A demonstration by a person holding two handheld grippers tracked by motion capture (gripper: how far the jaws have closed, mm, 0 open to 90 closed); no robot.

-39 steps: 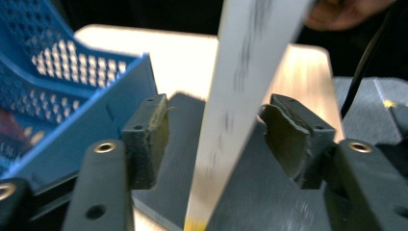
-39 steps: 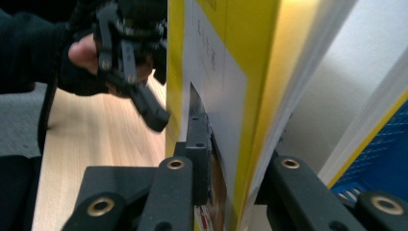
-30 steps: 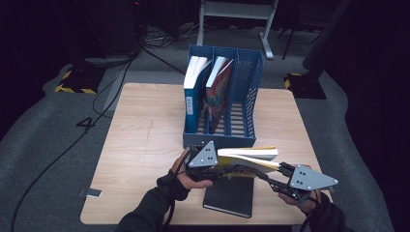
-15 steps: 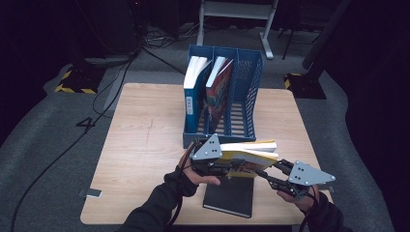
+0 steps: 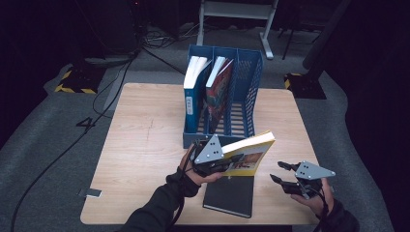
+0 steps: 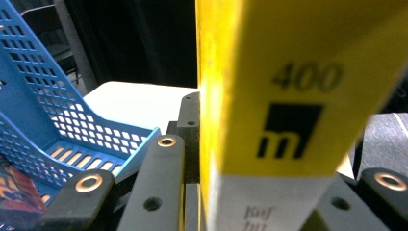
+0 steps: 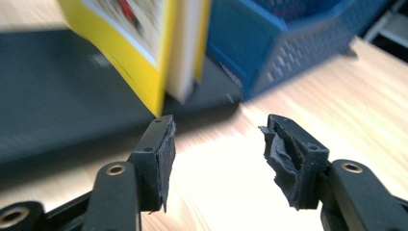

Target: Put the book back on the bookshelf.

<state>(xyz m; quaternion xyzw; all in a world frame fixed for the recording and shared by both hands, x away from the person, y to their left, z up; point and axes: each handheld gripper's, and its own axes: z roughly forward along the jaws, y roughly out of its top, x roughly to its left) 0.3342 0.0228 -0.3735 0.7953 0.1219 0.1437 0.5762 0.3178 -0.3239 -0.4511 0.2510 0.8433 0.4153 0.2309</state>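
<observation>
**Yellow book lifted toward the blue rack**

The left gripper (image 5: 227, 162) clamps the yellow book (image 5: 249, 153) near its spine end, jaws on both covers, and has just been closing tighter on it. Gripped at one end, the book juts out to the right and tilts upward, page edges facing up. That hold probably serves to swing it upright for a slot in the blue rack (image 5: 251, 92), which stands just behind the book on the table (image 5: 140, 145).

The right gripper (image 5: 283, 174) hovers low to the right of the rack's front, apart from the book. Its jaws have just been opening and stand apart with nothing between them, so the left hand alone carries the weight. In the right gripper view the worn black pads (image 7: 163, 159) face only bare table.

The rack is rigid blue plastic with perforated walls and a slotted floor. Two books already lean in its left and middle slots: a blue-spined one (image 5: 192, 92) and one with a colourful cover (image 5: 218, 92). The right slot looks free, likely the target.

The yellow book is a thick paperback with glossy covers and cream pages. In front of the rack, under the lifted book, a dark book (image 5: 229, 195) lies flat, matte and plain. The table is pale wood with a faint grain.
</observation>
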